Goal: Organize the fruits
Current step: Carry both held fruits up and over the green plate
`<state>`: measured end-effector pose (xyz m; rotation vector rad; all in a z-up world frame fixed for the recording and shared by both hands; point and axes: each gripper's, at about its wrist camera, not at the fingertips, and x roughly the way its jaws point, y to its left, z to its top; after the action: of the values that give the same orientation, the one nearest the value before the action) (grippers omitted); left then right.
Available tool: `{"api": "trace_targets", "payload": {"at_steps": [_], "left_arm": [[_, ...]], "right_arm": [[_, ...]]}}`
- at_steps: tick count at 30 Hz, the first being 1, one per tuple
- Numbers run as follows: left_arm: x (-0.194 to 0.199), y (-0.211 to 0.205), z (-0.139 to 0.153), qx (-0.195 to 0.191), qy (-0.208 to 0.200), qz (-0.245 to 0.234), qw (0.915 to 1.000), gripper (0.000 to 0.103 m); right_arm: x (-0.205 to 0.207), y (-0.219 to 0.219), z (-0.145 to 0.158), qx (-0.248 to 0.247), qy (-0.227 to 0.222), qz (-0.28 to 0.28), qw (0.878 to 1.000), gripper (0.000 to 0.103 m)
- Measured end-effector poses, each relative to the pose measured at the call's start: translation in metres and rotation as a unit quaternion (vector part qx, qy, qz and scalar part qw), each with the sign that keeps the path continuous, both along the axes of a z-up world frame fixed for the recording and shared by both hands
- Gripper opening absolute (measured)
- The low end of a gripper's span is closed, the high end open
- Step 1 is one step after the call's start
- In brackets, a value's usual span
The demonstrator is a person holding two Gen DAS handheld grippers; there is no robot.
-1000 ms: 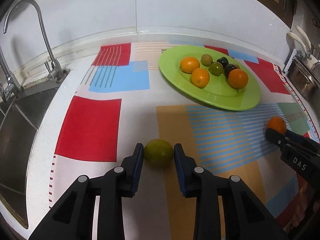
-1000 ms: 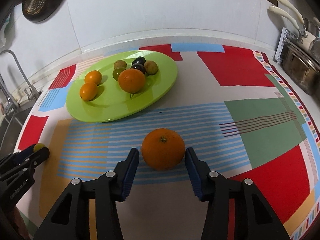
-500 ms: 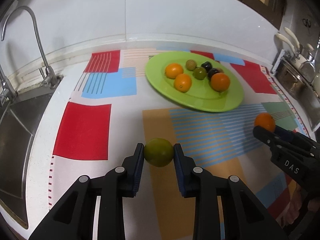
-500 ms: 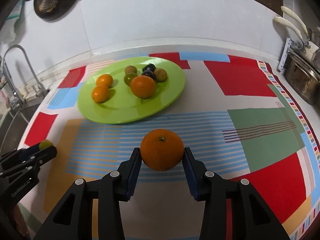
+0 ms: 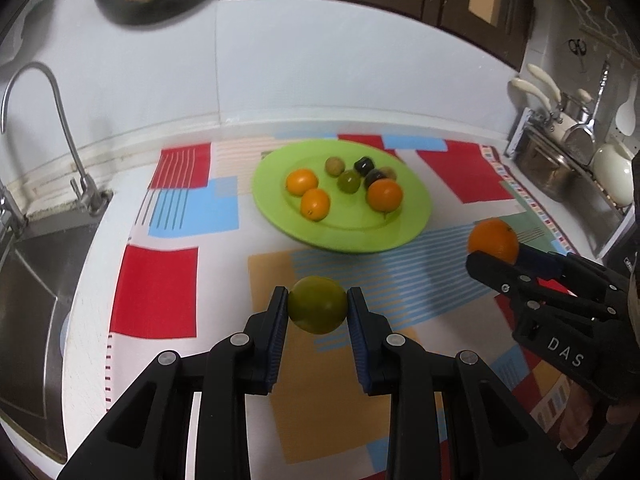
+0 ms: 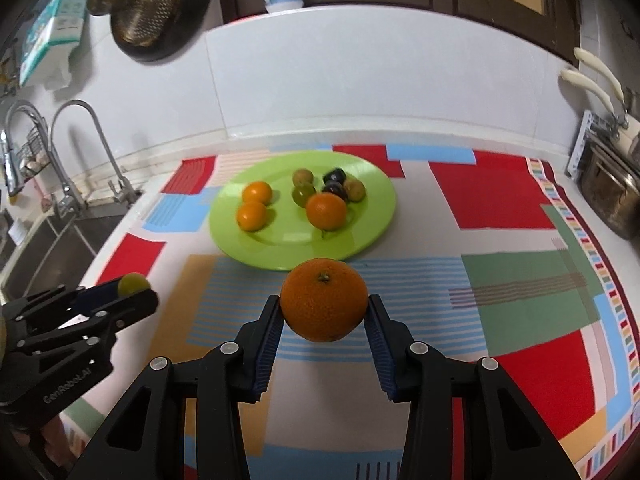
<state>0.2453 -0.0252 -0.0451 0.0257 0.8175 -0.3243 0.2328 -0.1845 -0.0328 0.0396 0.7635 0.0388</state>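
My left gripper (image 5: 318,306) is shut on a green citrus fruit (image 5: 317,304) and holds it above the patterned cloth, in front of the green plate (image 5: 416,216). My right gripper (image 6: 323,312) is shut on a large orange (image 6: 324,306), also lifted, just in front of the plate (image 6: 376,220). The plate holds three oranges (image 5: 384,195), small green fruits and dark fruits. The left view shows the right gripper's orange (image 5: 493,240) at its right. The right view shows the green fruit (image 6: 133,283) at its left.
A steel sink (image 5: 24,300) with a tap (image 5: 48,92) lies to the left of the cloth. Pots and utensils (image 5: 560,152) stand at the right edge. A white wall runs behind the counter; a strainer (image 6: 144,4) hangs on it.
Both grippers closed on their fruits and lifted them off the cloth. Both views pulled up and back, so the plate looks farther away.
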Motion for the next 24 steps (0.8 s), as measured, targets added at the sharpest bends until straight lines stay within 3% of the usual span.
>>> {"api": "trace_targets", "payload": {"at_steps": [13, 24], "left_arm": [[0.001, -0.011, 0.034, -0.003, -0.045, -0.018, 0.9988, 0.03], [0.015, -0.018, 0.051, -0.003, -0.065, -0.03, 0.9974, 0.03]], "right_arm": [[-0.001, 0.004, 0.037, -0.002, -0.038, 0.027, 0.999, 0.043], [0.013, 0.005, 0.05, -0.004, -0.051, 0.039, 0.998, 0.043]]}}
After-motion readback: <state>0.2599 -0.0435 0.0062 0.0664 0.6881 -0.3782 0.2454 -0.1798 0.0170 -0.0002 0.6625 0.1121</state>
